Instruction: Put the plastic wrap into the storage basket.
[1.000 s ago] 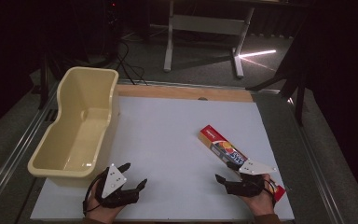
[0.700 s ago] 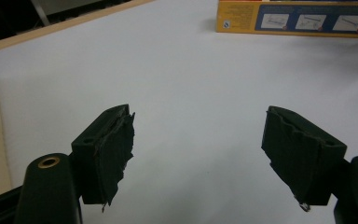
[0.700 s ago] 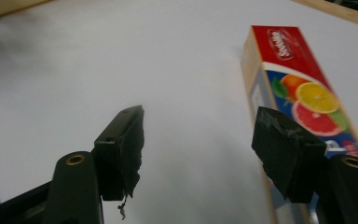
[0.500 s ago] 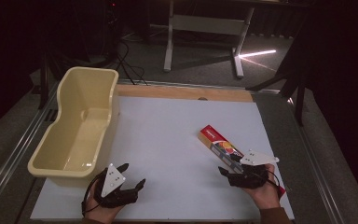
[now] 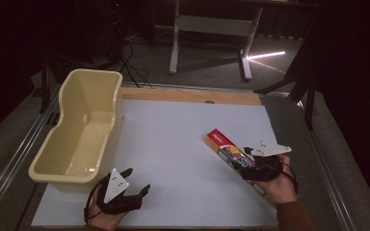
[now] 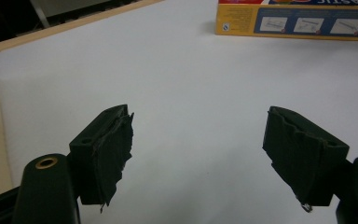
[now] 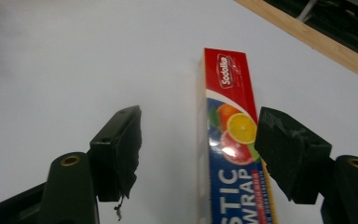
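While the tub (image 5: 79, 130) sits empty at the table's (image 5: 183, 139) left edge, the box (image 5: 221, 144) lies flat near the right, ungrasped. The right gripper (image 7: 198, 156) straddles it, jaws apart; the left gripper (image 6: 198, 154) waits gaping over bare table, so any move seems undone.

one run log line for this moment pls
left claw: open, over bare white table | right claw: open, astride plastic wrap box, not closed on it | cream tub: empty, at table's left

Plastic wrap boxes: one (image 5: 229, 152), lower right of the high view
Cream plastic tubs: one (image 5: 60, 149), left side
Handheld grippers: two, left (image 5: 137, 185) and right (image 5: 243, 162), along the bottom edge
White tabletops: one (image 5: 183, 139)
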Tool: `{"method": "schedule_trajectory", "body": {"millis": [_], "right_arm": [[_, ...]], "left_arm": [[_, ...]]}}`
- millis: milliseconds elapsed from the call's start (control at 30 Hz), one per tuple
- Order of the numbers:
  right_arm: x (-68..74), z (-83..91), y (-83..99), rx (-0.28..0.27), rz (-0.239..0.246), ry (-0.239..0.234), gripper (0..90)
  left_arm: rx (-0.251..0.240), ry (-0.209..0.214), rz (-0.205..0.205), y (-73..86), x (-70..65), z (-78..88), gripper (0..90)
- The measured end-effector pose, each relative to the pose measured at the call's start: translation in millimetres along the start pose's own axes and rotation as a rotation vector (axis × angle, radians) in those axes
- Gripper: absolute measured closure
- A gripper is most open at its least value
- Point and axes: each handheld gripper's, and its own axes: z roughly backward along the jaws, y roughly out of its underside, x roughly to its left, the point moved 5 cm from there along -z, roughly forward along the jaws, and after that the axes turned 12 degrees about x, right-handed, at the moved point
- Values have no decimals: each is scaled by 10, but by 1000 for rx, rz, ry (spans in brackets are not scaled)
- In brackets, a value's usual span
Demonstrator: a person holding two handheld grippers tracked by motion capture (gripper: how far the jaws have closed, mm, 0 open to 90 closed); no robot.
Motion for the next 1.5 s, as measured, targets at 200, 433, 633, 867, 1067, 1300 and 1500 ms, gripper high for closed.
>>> {"method": "schedule_trajectory", "body": {"millis": [200,433,633,867,1067,1300,1500], "right_arm": [[-146,-32,-94,63,20,13,289],[-276,-150,-115,154,36,-1,276],[-350,-283,-95,259,52,-14,268],[-404,-438,-58,403,50,-48,266],[-423,-535,-6,510,42,-72,252],[-446,-623,33,609,40,-106,231],[-470,-717,96,680,19,-131,242]], "left_arm": [[3,-3,5,3,3,-3,235],[1,-4,5,3,5,1,235],[4,-6,8,4,2,-6,235],[2,-7,9,1,-5,-7,235],[1,-6,10,1,-9,-11,235],[2,-5,11,1,-15,-15,235],[4,-5,12,2,-15,-20,235]]}}
